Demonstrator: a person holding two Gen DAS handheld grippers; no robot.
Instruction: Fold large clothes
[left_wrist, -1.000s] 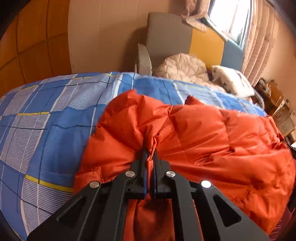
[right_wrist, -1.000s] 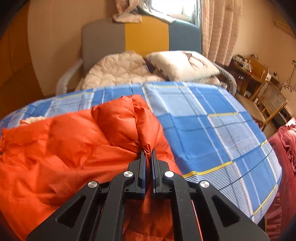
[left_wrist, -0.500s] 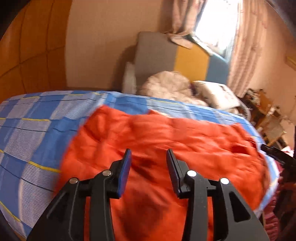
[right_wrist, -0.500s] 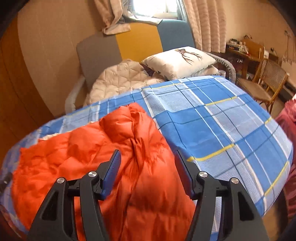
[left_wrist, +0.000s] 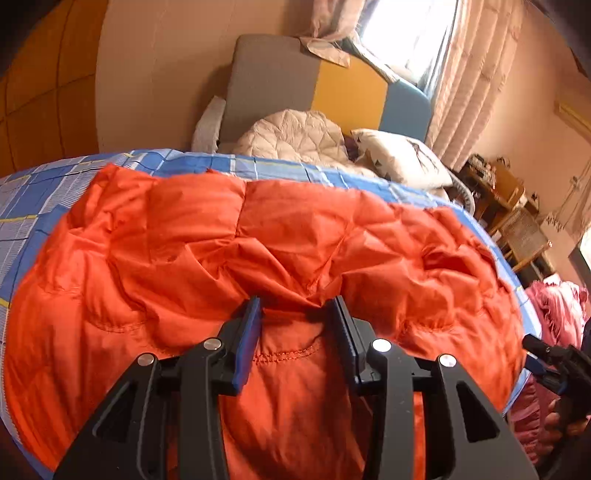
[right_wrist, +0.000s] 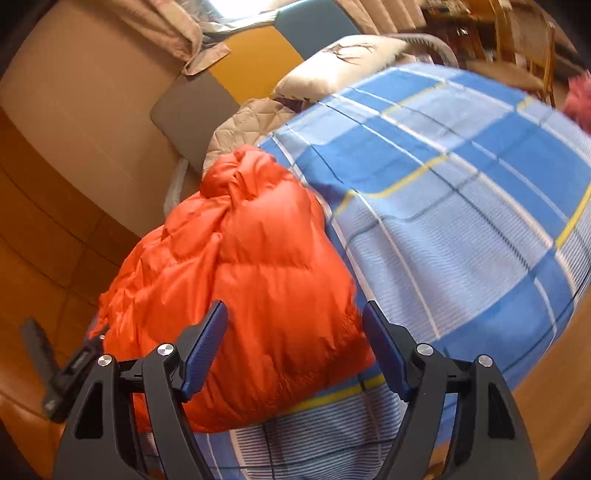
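Orange puffy jacket (left_wrist: 280, 236) spread on blue plaid bedsheet (right_wrist: 461, 177), both grippers let go w/ jaws apart.

L gripper (left_wrist: 297, 314): jaws partly open, nothing pinched; jacket lies right under and ahead of the tips, a stitched hem fold showing between the fingers, fabric spreading out to both sides and fwd toward the beige quilt (left_wrist: 295, 136) and white pillow (left_wrist: 399, 158) beyond. R gripper (right_wrist: 295, 321): its jaws have just been opening, now wide, pads clear of the cloth; jacket edge sits between and ahead of the fingers, bulk of it off to the left-fwd, bare sheet to the right of the tips. R gripper also shows at the right edge of the L view (left_wrist: 554, 365), just off the jacket's side.
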